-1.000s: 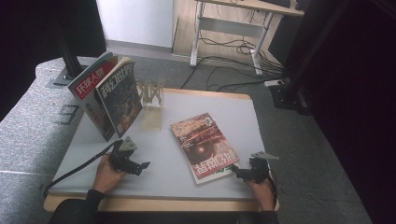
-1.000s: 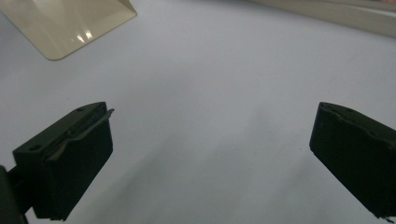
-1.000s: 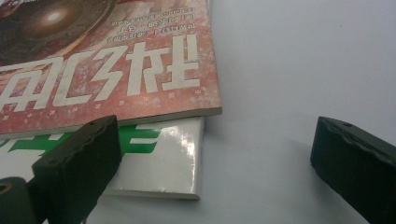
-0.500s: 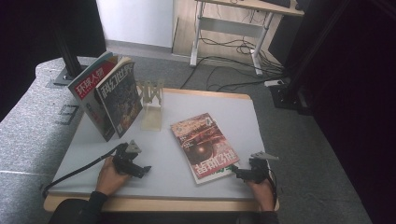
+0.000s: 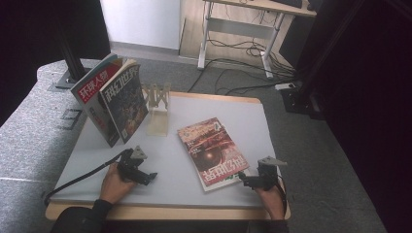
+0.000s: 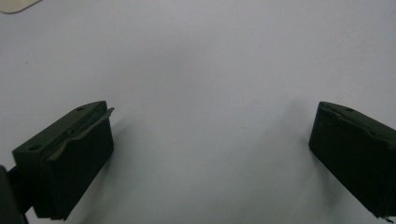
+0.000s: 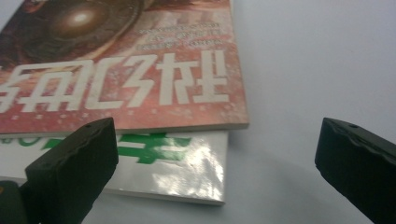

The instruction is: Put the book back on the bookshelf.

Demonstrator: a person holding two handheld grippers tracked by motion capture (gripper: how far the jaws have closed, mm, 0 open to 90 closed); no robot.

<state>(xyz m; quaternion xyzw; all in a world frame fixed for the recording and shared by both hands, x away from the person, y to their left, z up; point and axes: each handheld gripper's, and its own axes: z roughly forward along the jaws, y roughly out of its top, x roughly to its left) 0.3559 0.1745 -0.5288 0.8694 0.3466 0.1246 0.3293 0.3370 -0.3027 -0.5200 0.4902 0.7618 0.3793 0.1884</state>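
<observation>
**Both grippers wide open at the desk's near edge, right one at the stacked magazines**

As we hold both tools low over the grey desk (image 5: pixel 204 104), the right gripper (image 5: pixel 244 179) sits at the near right corner with its jaws spread wide, gripping nothing. It points at the near right corner of the red glossy magazine with white lettering (image 5: pixel 212 151), just beside it. From the right gripper view (image 7: pixel 215 154), that red magazine (image 7: pixel 140 70) lies on top of a second white glossy magazine with green lettering (image 7: pixel 187 161), whose edge sticks out underneath toward the jaws. We cannot tell whether the jaw tips touch the paper.

The left gripper (image 5: pixel 150 177) rests near the near left part of the desk, well apart from the magazines, jaws also released and wide. In the left gripper view (image 6: pixel 210 154) we see bare desk surface (image 6: pixel 201 70) between them.

Toward the far left corner two upright magazines (image 5: pixel 114 99) lean side by side, one red-and-blue, one dark-covered. Just beside them stands a pale wooden slatted rack (image 5: pixel 158 104), apart from the flat red magazine, which lies angled near the desk's middle.
</observation>
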